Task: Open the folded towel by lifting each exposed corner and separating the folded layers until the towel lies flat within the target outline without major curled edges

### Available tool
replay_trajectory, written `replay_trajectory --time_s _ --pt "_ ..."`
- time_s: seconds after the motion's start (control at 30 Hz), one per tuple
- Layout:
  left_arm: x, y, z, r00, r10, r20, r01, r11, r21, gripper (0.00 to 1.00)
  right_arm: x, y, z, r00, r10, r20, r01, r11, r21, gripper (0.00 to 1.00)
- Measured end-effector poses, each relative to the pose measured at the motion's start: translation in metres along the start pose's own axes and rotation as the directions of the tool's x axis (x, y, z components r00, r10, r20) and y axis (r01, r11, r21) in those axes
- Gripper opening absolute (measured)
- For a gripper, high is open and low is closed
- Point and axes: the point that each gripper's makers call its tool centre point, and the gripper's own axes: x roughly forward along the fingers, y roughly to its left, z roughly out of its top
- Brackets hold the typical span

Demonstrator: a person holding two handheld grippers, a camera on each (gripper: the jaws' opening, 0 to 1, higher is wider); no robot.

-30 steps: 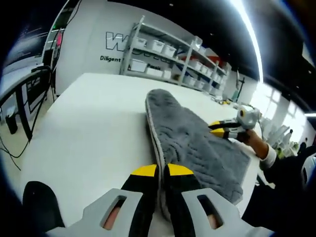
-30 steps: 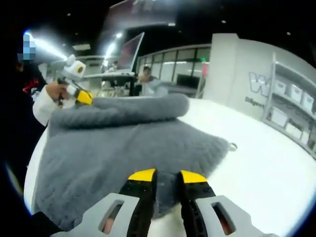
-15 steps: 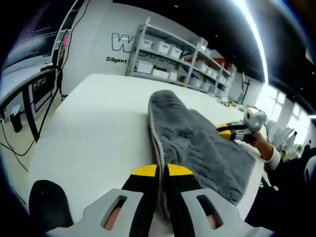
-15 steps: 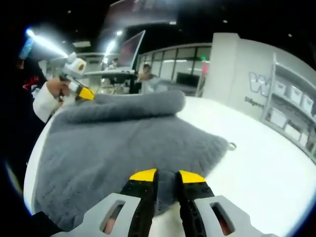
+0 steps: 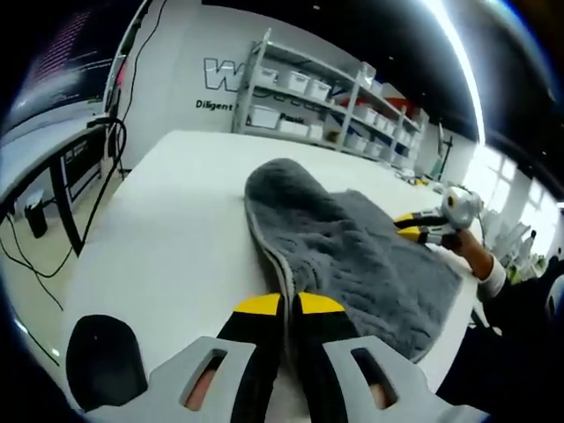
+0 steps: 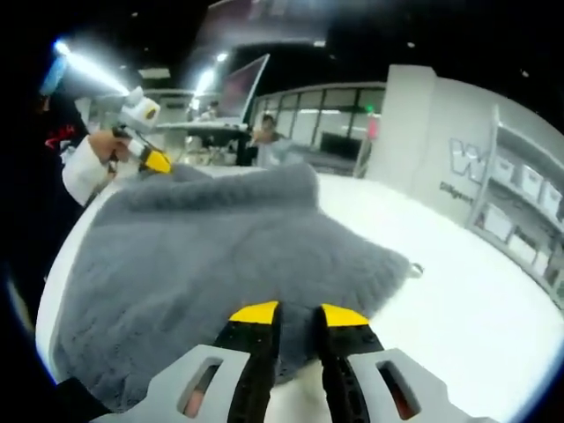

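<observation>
We're mid-unfold here: our left hand-held gripper (image 5: 284, 304) is pinching the grey towel (image 5: 352, 256) edge tight between closed jaws, while our right hand-held gripper (image 6: 288, 314) is clamping an opposite edge, jaws barely parted around the cloth. The towel is draping over the white table (image 5: 176, 238) just ahead of both. Next we're probably pulling the edges apart to flatten that remaining fold.

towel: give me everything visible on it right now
The towel is grey, plush and fuzzy, with a pale hemmed edge and a small loop at one corner. It lies partly unfolded on the white table, one folded ridge raised. The left gripper and the right gripper each pinch an edge.
</observation>
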Motion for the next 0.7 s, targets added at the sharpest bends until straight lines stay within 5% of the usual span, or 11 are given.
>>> replay_trajectory --time_s 0.1,0.23,0.7 --pt "-0.002 0.003 -0.002 1.0 0.015 -0.009 -0.015 1.0 0.011 0.04 -0.001 0.002 0.006 1.0 -0.005 0.008 0.006 0.996 -0.093 0.18" --pt "-0.006 0.008 -0.005 0.999 0.035 -0.012 -0.035 0.999 0.01 0.04 -0.002 0.002 0.018 0.997 0.008 0.073 -0.005 0.999 -0.049 0.23" --pt "-0.012 0.014 -0.011 0.998 0.056 -0.041 -0.056 0.998 0.012 0.05 0.003 -0.009 0.007 0.999 -0.047 0.026 0.049 0.996 -0.075 0.22"
